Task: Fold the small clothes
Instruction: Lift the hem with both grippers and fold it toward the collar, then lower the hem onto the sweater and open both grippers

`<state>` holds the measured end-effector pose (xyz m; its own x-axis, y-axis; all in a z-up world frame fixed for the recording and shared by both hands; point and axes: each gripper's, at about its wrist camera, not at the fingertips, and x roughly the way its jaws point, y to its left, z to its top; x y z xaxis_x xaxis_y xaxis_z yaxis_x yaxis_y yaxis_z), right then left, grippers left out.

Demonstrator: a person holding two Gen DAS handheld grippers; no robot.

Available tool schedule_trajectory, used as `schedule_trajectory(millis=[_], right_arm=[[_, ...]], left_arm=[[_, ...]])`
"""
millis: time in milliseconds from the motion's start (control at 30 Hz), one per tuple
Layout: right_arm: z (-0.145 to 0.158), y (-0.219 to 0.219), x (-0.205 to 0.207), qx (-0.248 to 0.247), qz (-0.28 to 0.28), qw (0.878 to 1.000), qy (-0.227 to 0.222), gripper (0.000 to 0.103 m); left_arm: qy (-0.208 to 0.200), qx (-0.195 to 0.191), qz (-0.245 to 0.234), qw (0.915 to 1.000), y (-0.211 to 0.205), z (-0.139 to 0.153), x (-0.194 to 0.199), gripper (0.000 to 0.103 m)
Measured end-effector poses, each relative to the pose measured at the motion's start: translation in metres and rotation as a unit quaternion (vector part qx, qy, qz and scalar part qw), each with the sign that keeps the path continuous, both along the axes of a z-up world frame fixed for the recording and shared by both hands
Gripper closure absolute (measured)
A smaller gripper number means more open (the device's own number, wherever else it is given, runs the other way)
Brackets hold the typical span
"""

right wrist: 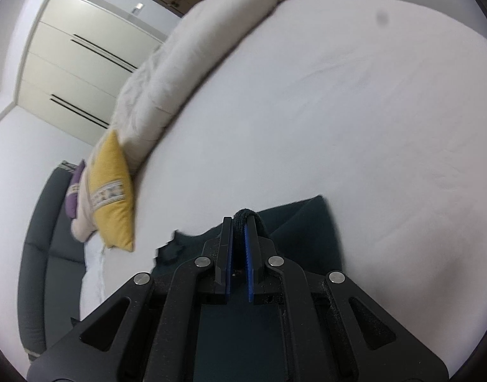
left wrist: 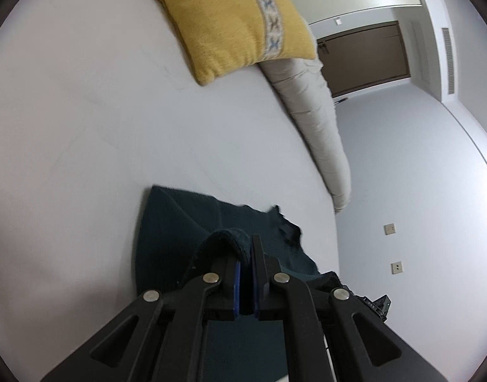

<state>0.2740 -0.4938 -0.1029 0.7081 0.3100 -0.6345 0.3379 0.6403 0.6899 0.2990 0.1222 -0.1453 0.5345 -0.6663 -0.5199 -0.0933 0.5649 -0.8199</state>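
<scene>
**Inspector A:** Left wrist view first. The left gripper [left wrist: 246, 256] has its fingers drawn nearly together, and a rolled hem of the dark teal garment [left wrist: 179, 226] is pinched between the blue pads [left wrist: 236, 286]. The cloth loops up over the left finger and drops away toward the white bed sheet [left wrist: 100, 127].

**Inspector B:** Where does the rest of the garment lie?

**Inspector A:** Spread on the sheet just ahead of and beneath the gripper, one corner flat at the left, a ragged edge at the right near the edge of the bed. Beyond it, well apart, a yellow cushion [left wrist: 240, 22] with a patterned band rests on the sheet, touching a rolled beige duvet [left wrist: 320, 133] that runs along the bed's edge. A brown door [left wrist: 367, 60] and two wall sockets [left wrist: 389, 229] show behind.

**Inspector B:** Right wrist view?

**Inspector A:** The right gripper [right wrist: 239, 222] is likewise closed to a narrow gap, with a thick fold of the same garment [right wrist: 307, 222] clamped at the fingertips. The cloth hangs down on both sides and its far part lies on the sheet [right wrist: 339, 111]. The cushion [right wrist: 113, 197] stands on edge at the left beside the duvet [right wrist: 179, 67], with a purple pillow [right wrist: 73, 194] behind it on a dark sofa [right wrist: 36, 248]. White wardrobe doors [right wrist: 71, 63] fill the upper left.
</scene>
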Motion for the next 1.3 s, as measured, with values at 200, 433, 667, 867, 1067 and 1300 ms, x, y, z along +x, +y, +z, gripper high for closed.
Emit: schedule_trajectory(millis=[200, 433, 667, 867, 1067, 1300], right_arm=[[-0.043, -0.004, 0.037, -0.011, -0.021, 0.999, 0.028, 0.087], [-0.041, -0.003, 0.030, -0.058, -0.042, 0.997, 0.014, 0.049], [-0.008, 0.053, 0.024, -0.137, 0.028, 0.990, -0.006, 0.048], [-0.022, 0.103, 0.034, -0.150, 0.106, 0.983, 0.000, 0.048], [-0.054, 0.062, 0.010, -0.108, 0.056, 0.993, -0.001, 0.077], [-0.044, 0.022, -0.029, -0.126, -0.041, 0.991, 0.012, 0.069]], left_arm=[[0.033, -0.013, 0.012, 0.9993, -0.002, -0.029, 0.025, 0.075], [0.000, -0.025, 0.033, 0.9991, 0.007, -0.012, 0.011, 0.046], [-0.051, 0.062, -0.006, 0.9968, -0.033, 0.017, -0.017, 0.046], [-0.075, 0.191, -0.042, 0.9778, -0.079, 0.003, -0.033, 0.046], [-0.070, 0.160, -0.033, 0.9841, -0.048, -0.022, -0.036, 0.067], [-0.060, 0.144, 0.009, 0.9877, -0.019, -0.019, -0.041, 0.067]])
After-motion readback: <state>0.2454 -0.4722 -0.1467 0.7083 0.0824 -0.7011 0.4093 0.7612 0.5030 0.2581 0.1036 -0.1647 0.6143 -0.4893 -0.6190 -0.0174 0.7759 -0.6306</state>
